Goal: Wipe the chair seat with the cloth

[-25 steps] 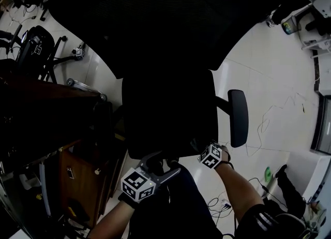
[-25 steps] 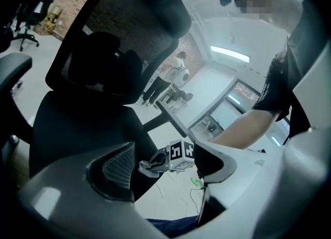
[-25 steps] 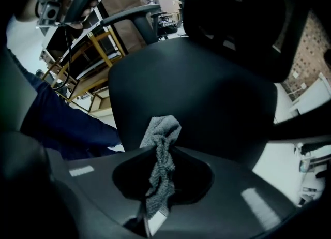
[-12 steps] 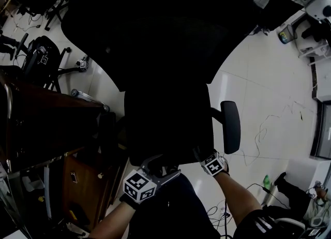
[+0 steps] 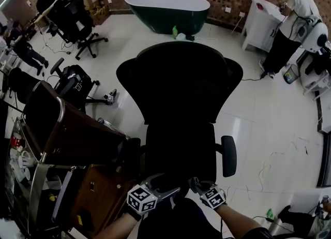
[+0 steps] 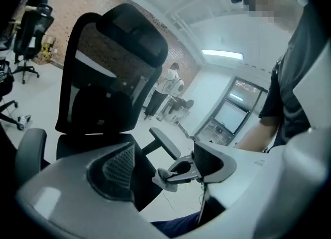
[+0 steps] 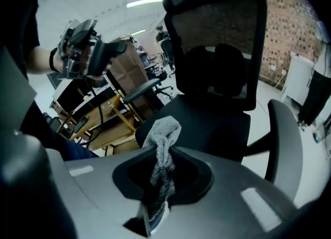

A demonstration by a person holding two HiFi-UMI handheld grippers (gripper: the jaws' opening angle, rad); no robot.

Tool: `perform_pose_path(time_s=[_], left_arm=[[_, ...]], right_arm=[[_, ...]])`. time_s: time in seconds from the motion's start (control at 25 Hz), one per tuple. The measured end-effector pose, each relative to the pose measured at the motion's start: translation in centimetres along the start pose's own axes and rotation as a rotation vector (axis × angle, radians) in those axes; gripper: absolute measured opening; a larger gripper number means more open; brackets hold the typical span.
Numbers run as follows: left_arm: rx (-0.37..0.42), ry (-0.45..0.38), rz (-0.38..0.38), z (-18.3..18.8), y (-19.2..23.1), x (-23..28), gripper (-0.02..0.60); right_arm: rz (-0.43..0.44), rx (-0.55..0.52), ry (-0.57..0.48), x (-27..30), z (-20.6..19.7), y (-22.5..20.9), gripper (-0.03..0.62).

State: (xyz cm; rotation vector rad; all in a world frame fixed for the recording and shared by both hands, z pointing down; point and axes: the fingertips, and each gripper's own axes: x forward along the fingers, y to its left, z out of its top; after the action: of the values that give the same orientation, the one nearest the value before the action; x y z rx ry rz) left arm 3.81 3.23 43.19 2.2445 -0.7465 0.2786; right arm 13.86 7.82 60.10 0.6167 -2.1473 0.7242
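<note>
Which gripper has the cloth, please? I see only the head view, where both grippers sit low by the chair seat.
Observer: The right gripper. Its own view shows a grey cloth pinched between its shut jaws.
Operator: Is the left one carrying anything?
Observer: No, the left gripper has its jaws apart with nothing between them.
Operator: Which way does the cloth point?
Observer: Its free end sticks out toward the front edge of the black chair seat. I cannot tell whether they touch.
</note>
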Motion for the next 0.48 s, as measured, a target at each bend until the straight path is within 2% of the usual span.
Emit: perform_pose_path(time_s=[0.2,0.48], left_arm=[[0.024,-0.115,0.036,3.8,-2.0,-3.6,0.382],[0.088,-0.174,0.041,5.4,-5.1,-10.1,0.382]], right_arm=[[0.008,-0.063,-0.159,-4.6,6.9,2.3,0.046],[-0.03,-0.082,-0.348,-11.3,13.5,7.1,0.046]])
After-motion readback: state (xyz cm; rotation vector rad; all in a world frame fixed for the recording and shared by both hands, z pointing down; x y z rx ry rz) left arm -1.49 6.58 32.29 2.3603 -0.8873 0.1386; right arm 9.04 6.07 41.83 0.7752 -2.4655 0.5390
